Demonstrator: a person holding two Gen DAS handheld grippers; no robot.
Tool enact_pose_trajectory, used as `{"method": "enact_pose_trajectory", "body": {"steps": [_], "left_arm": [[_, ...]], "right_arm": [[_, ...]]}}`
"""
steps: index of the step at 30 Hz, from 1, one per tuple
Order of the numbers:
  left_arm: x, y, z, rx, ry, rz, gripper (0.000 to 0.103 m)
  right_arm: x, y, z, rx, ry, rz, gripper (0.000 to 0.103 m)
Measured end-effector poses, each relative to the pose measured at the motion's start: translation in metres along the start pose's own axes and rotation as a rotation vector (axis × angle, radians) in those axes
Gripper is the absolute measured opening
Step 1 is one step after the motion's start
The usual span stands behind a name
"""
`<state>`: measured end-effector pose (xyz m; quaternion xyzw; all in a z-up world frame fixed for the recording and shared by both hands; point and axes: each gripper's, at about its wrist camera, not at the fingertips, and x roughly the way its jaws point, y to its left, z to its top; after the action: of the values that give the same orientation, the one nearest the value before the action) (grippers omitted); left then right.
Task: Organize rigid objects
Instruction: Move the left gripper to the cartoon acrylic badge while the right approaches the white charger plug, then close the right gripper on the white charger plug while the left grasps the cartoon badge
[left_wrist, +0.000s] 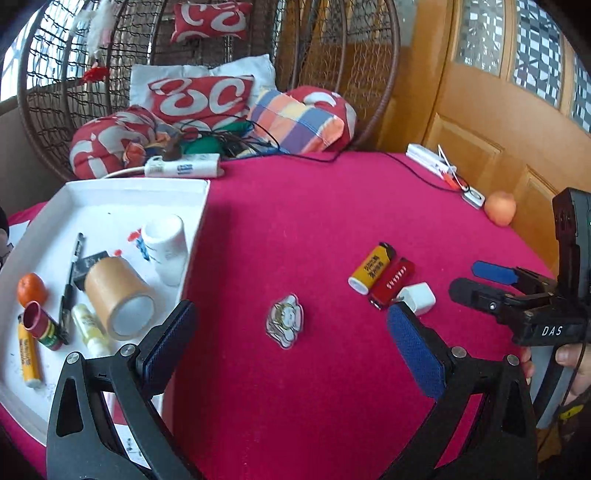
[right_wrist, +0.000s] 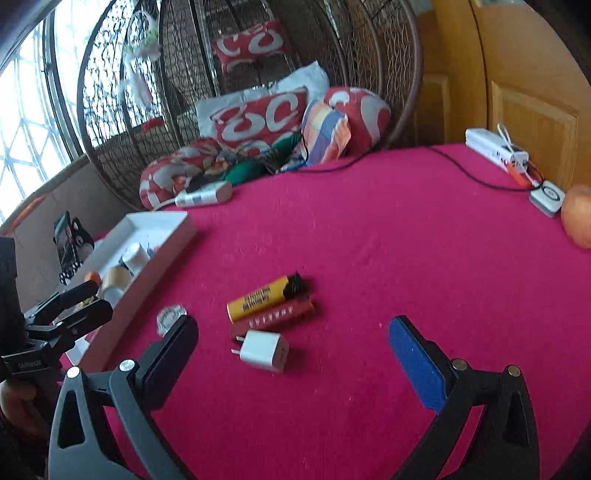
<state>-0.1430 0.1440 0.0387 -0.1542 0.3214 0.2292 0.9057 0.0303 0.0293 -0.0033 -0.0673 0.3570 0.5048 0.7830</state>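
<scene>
Lying on the red tablecloth (left_wrist: 332, 206): yellow lighter (left_wrist: 371, 268) with black cap and black print too small to read, red lighter (left_wrist: 391, 282) touching it, white plug charger (left_wrist: 416, 298) just beside them, flat flower badge (left_wrist: 285, 320) alone at 9 o'clock of the group. White tray (left_wrist: 110, 192) at 9 o'clock holds tube, cup, tangerine, pen. Left gripper (left_wrist: 290, 339) empty, jaws spread wide. Right gripper (right_wrist: 291, 343) likewise wide apart, empty; its body reads "DAS" in the left view.

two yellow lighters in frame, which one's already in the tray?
The yellow lighter lying at the white tray's near-left corner, beside the red-capped tube. The other yellow lighter lies out on the red cloth against the red lighter.
</scene>
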Motion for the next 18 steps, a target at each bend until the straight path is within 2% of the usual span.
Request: {"method": "enact_pose_trajectory", "body": {"steps": [4, 5, 7, 9, 12, 18], "left_arm": [[0.013, -0.003, -0.006, 0.016, 0.041, 0.026, 0.103], [0.015, -0.003, -0.006, 0.022, 0.049, 0.033, 0.103], [0.019, -0.002, -0.007, 0.033, 0.057, 0.049, 0.103], [0.026, -0.001, -0.007, 0.045, 0.078, 0.06, 0.103], [0.037, -0.005, -0.007, 0.081, 0.098, 0.074, 0.103], [0.057, -0.004, -0.004, 0.085, 0.135, 0.064, 0.103]], "right_arm": [[0.017, 0.018, -0.003, -0.068, 0.046, -0.013, 0.103], [0.023, 0.023, -0.003, -0.087, 0.061, -0.022, 0.099], [0.034, 0.028, -0.003, -0.106, 0.089, -0.037, 0.086], [0.044, 0.028, -0.006, -0.104, 0.122, -0.031, 0.063], [0.043, 0.025, -0.011, -0.129, 0.108, -0.051, 0.048], [0.034, 0.006, -0.012, -0.051, 0.093, -0.005, 0.048]]}}
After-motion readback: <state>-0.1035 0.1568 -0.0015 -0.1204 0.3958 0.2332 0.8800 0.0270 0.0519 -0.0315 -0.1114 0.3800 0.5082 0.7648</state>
